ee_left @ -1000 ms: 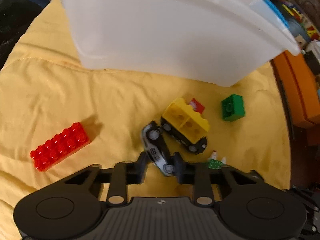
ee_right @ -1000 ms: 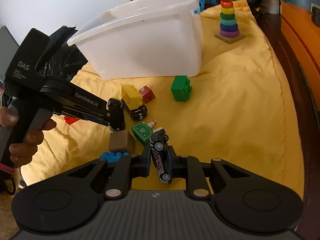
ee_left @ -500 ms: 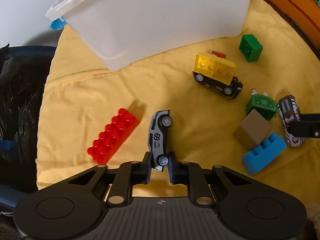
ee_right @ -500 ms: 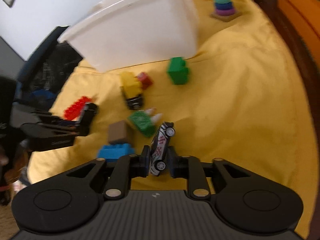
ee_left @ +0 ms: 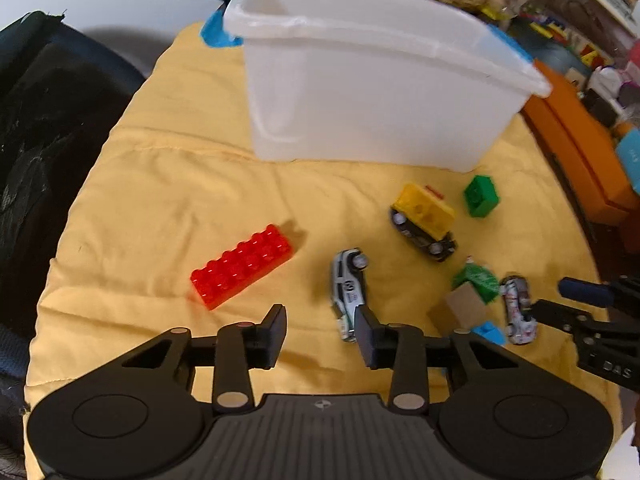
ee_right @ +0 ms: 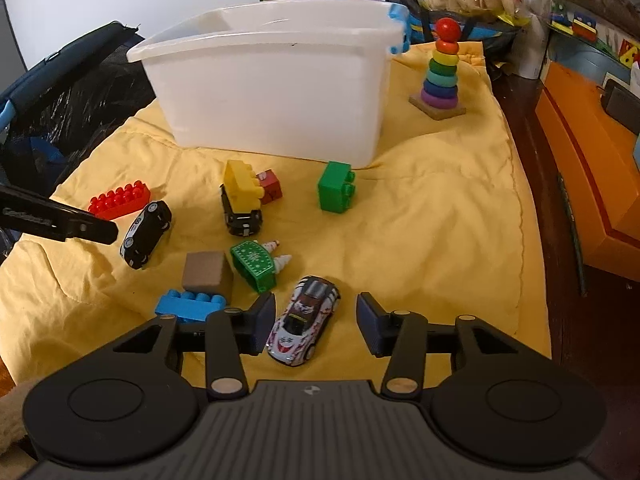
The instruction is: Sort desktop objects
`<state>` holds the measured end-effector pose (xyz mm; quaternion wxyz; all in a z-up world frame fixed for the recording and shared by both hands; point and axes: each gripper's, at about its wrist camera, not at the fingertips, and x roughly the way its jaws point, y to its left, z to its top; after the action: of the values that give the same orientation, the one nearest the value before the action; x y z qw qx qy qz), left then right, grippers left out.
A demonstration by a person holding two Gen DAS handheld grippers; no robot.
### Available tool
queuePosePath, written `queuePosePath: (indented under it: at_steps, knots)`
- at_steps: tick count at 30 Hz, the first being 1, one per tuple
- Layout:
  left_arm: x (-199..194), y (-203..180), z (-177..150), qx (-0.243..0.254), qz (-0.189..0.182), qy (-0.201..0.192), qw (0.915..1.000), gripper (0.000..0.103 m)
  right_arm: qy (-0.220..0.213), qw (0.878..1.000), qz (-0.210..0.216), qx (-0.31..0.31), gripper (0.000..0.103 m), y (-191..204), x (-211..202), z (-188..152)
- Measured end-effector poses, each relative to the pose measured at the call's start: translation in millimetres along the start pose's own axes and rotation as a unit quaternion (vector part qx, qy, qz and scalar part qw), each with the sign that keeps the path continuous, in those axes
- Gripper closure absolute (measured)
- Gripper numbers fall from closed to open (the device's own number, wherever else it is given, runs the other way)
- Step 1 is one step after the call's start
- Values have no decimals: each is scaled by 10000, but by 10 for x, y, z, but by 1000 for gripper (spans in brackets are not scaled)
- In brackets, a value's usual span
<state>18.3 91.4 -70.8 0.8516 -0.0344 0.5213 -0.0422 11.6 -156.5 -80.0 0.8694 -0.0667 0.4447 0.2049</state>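
My left gripper is open; the grey-white toy car lies on the yellow cloth against its right finger. It shows as a black and white car in the right wrist view. My right gripper is open around the red-white race car, which rests on the cloth. The white bin stands behind the toys. A red long brick, a yellow block truck, a green brick and a blue brick lie about.
A brown cube, a green patterned piece and a small red block lie among the toys. A rainbow ring stacker stands at the back right. An orange box lies off the right edge. Black bag at left.
Both grippers have opened and let go of their cars, which now lie on the cloth. Both grippers have drawn back and tilted up, bringing the whole bin into view.
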Motion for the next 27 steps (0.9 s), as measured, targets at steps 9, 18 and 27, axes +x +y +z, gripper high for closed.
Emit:
queuePosePath:
  at_steps: [9, 18, 27]
  knots:
    - [333, -63, 140, -35, 140, 149, 9998, 64, 0, 9999, -88, 90, 54, 31, -21, -23]
    - [190, -301, 133, 255, -138, -25, 9996, 64, 14, 9998, -107, 155, 54, 48, -30, -43]
    - [27, -433, 40, 460, -179, -168, 9986, 63, 83, 9998, -80, 188, 54, 68, 24, -65]
